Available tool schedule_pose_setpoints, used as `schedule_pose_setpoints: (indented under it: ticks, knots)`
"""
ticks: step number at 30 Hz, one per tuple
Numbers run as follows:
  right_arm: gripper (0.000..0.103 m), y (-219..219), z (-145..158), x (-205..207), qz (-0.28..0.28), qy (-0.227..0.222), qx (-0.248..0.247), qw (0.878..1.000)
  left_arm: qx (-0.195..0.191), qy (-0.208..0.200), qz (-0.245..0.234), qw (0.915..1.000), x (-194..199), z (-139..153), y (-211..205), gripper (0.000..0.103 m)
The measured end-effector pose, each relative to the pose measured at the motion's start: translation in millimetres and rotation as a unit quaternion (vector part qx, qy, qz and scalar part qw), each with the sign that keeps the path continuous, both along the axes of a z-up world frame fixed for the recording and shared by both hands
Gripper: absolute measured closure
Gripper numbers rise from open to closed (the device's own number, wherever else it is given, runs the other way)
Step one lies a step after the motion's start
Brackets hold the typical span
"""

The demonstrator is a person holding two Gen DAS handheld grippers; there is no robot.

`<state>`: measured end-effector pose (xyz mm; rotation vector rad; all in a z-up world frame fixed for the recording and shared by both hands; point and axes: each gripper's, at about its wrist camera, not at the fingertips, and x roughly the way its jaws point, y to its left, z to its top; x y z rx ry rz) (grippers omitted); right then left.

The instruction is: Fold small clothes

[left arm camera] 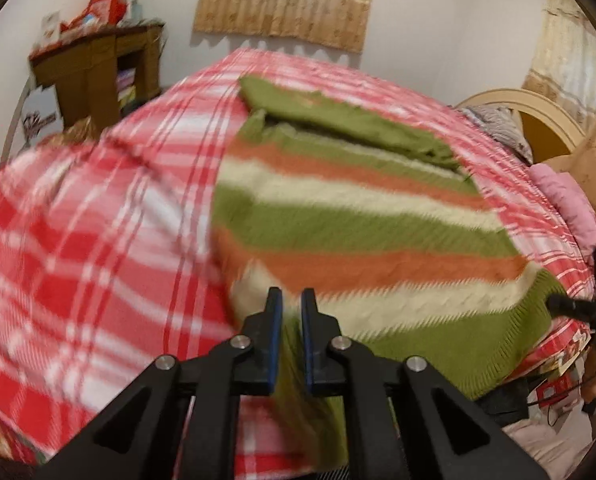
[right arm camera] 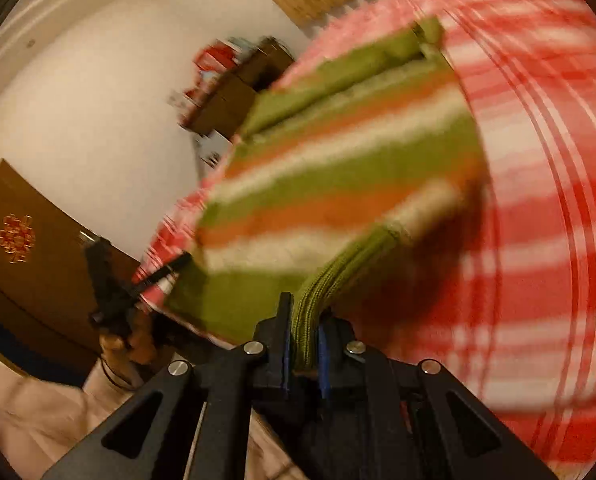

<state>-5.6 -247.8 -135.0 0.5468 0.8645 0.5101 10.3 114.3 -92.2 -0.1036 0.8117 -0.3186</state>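
Sweater, striped green, orange and cream, lies spread on the plaid bedspread ahead of my fingers, its ribbed hem nearest me. My left gripper is pinched nearly closed on the hem's left corner; my right gripper is clamped on green ribbing at the other corner, which bunches up between the pads. To fold well, I judge I should lift both corners evenly, keep the hem taut between them, and carry it forward toward the collar without letting the knit slip.

Motion blur smears the sweater and plaid blanket
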Motion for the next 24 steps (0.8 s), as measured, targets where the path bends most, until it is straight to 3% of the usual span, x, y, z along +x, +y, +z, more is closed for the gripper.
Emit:
schedule_pose_setpoints:
  ticks: [6, 8, 10, 11, 14, 16, 19, 21, 24]
  knots:
    - [0.093, -16.0, 27.9, 70.1, -0.047, -0.051, -0.045, 0.997, -0.01, -0.056, -0.008, 0.9983, 31.4, 52.6, -7.8, 0.092]
    - [0.093, -27.2, 24.8, 91.3, -0.078, -0.049, -0.065, 0.994, -0.018, -0.072, 0.003, 0.9972, 40.6, 67.3, -1.2, 0.083]
    - [0.094, -38.0, 12.2, 112.6, -0.112, -0.033, -0.079, 0.99, -0.009, -0.091, 0.017, 0.9956, 46.3, 76.4, 7.5, 0.061]
    - [0.094, -41.1, 5.6, 119.2, -0.123, -0.024, -0.083, 0.989, -0.003, -0.099, 0.022, 0.9949, 47.6, 78.8, 11.5, 0.057]
    - [0.094, -52.6, -21.6, 132.4, -0.138, 0.008, -0.079, 0.987, 0.01, -0.106, 0.024, 0.994, 50.9, 79.0, 23.9, 0.05]
    - [0.094, -56.6, -30.5, 132.0, -0.139, 0.011, -0.073, 0.988, 0.01, -0.104, 0.026, 0.9941, 50.5, 72.3, 33.4, 0.036]
    - [0.094, -54.6, -31.2, 127.0, -0.143, 0.004, -0.077, 0.987, -0.008, -0.09, 0.018, 0.9958, 52.3, 59.2, 36.2, 0.032]
    - [0.094, -52.5, -31.4, 128.5, -0.143, 0.003, -0.081, 0.986, -0.006, -0.081, -0.007, 0.9966, 52.6, 51.6, 28.5, 0.032]
    - [0.094, -52.8, -31.4, 128.6, -0.141, 0.007, -0.077, 0.987, 0.031, -0.073, -0.079, 0.9937, 47.5, 39.9, 4.9, 0.029]
